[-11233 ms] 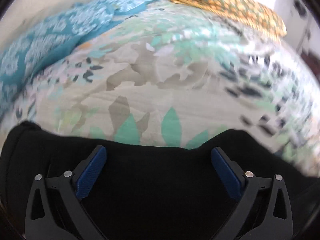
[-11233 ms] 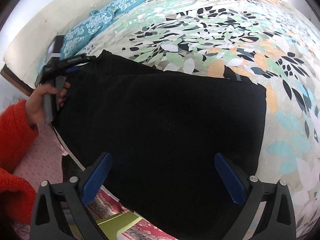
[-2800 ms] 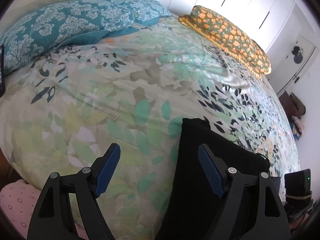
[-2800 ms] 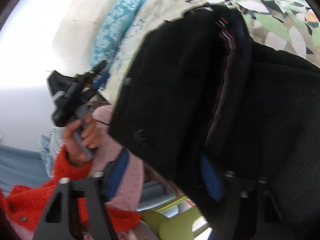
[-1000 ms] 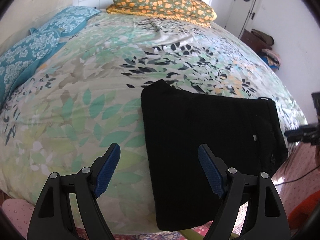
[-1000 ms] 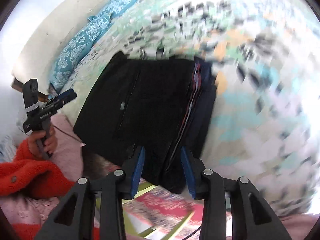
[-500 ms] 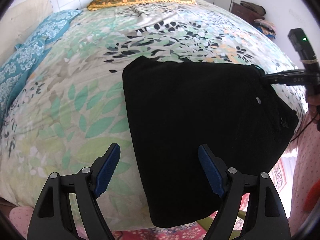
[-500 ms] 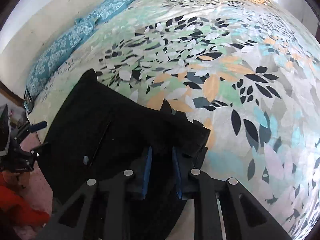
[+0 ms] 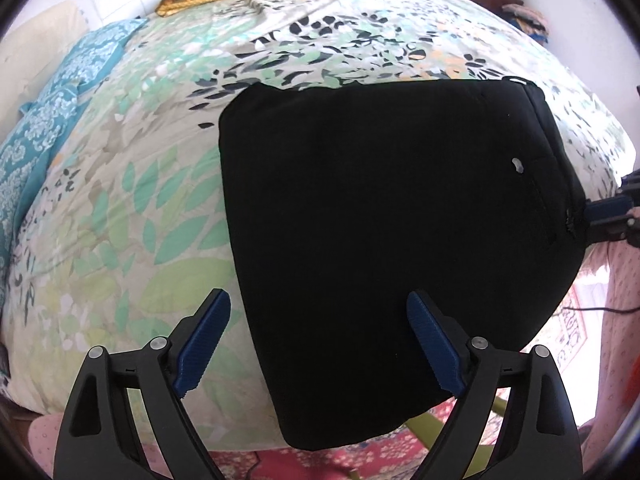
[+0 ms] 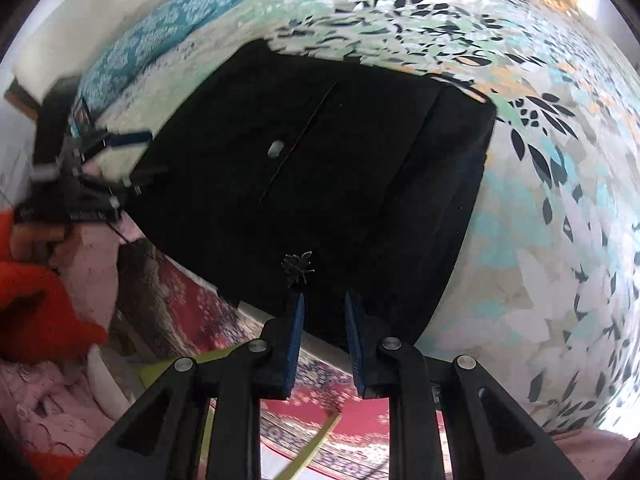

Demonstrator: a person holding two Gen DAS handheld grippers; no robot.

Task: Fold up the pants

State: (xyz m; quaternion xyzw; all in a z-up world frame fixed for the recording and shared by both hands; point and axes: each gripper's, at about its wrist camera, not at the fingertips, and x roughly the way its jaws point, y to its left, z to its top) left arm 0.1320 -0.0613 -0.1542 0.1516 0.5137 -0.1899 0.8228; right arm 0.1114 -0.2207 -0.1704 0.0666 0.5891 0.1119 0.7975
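On the leaf-print bedspread point(image 9: 132, 216), soft black pants point(image 9: 380, 216) lie square-folded, both tools released.

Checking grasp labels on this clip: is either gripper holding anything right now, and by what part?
The left gripper is open and holds nothing. The right gripper sits nearly closed at the near edge of the folded pants; whether it grips cloth cannot be told.

Black pants point(image 9: 384, 216), folded into a flat rectangle at the bed's near edge
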